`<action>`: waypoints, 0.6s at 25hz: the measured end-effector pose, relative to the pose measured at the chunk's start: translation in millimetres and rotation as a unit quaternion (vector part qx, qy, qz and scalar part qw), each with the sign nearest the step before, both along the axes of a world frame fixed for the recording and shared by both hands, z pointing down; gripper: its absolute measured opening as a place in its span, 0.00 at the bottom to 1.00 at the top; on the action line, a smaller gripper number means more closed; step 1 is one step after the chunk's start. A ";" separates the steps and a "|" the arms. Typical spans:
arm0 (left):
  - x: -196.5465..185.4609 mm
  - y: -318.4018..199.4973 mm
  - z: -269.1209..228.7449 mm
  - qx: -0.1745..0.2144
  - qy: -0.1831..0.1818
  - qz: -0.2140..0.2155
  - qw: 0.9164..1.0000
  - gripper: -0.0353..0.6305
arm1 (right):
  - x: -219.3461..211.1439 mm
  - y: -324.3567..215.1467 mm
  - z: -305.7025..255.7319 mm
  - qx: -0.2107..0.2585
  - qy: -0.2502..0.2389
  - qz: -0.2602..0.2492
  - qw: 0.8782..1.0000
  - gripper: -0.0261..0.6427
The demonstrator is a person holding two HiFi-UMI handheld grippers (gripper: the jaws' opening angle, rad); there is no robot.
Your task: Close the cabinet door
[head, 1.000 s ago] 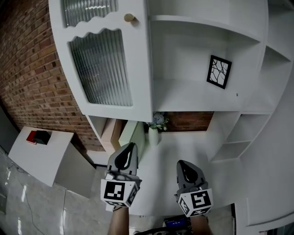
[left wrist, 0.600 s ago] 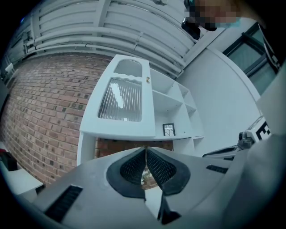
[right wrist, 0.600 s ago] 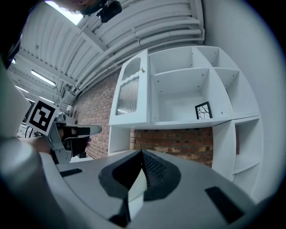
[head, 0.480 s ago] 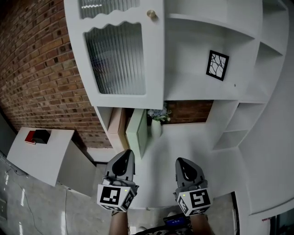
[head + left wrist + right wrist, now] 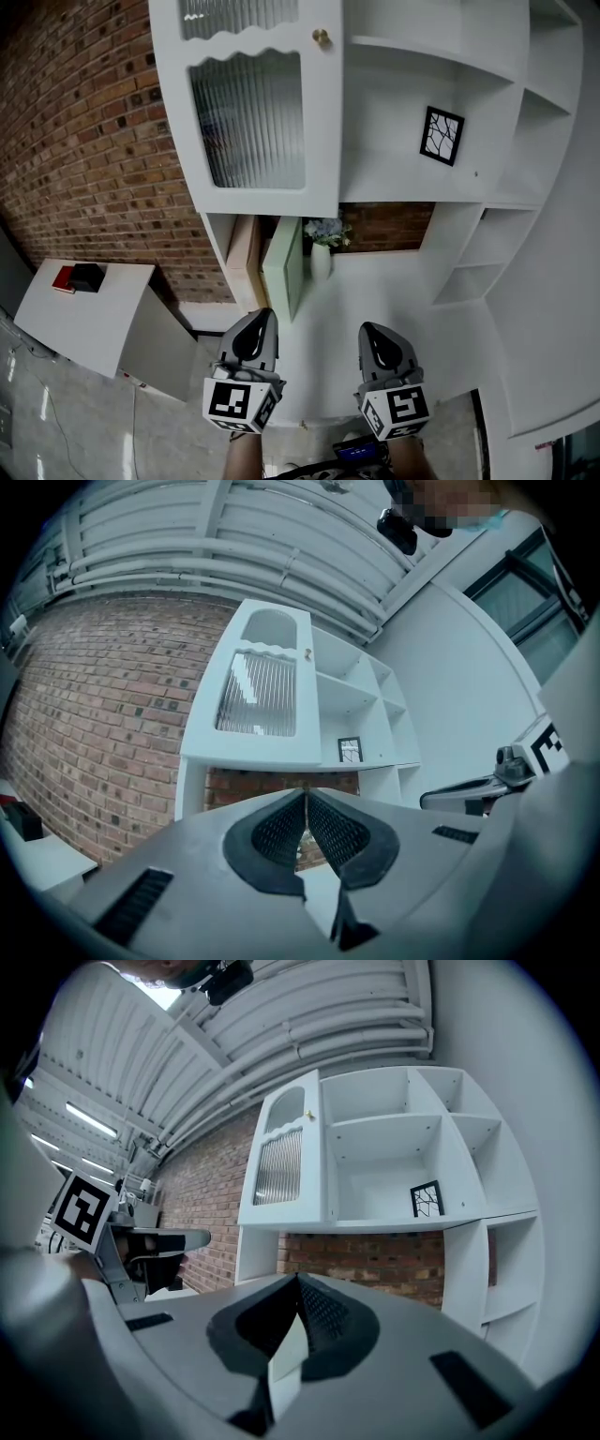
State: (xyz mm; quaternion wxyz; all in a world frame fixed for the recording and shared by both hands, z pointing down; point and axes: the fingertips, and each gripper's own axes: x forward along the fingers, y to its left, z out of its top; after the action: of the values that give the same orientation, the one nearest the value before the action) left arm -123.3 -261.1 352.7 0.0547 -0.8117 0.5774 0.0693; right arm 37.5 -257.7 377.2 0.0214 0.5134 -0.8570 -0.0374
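A white cabinet (image 5: 412, 66) stands against a brick wall. Its upper left door (image 5: 253, 117) has ribbed glass and a small brass knob (image 5: 322, 37); it lies over its compartment, and I cannot tell whether it is fully flush. Below it a pale green door (image 5: 284, 265) stands swung out, edge toward me. My left gripper (image 5: 255, 339) and right gripper (image 5: 378, 345) hang side by side low in the head view, well short of the cabinet. Both are shut with nothing between the jaws. The same glass door (image 5: 258, 691) shows beyond the left gripper (image 5: 305, 795), and again (image 5: 281, 1162) beyond the right gripper (image 5: 298, 1281).
A framed black-and-white picture (image 5: 442, 135) leans in the open shelf right of the glass door. A vase of flowers (image 5: 323, 239) stands in the lower niche beside the green door. A white side table (image 5: 84, 314) with a red and a black object stands at left. Open shelves (image 5: 487, 253) run down the right.
The cabinet has slid to the right in the head view as the camera turned. Both grippers stay shut and have barely moved.
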 end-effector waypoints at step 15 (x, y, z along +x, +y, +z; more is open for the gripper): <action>-9.7 -2.4 7.5 -0.016 0.024 -0.007 1.000 0.08 | -2.5 -0.2 4.4 -0.007 0.001 0.000 1.000 0.04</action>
State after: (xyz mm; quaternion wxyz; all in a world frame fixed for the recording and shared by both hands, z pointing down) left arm -133.0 -263.5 360.3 0.0284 -0.8066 0.5851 0.0786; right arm 35.0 -258.0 381.5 0.0254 0.5129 -0.8575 -0.0319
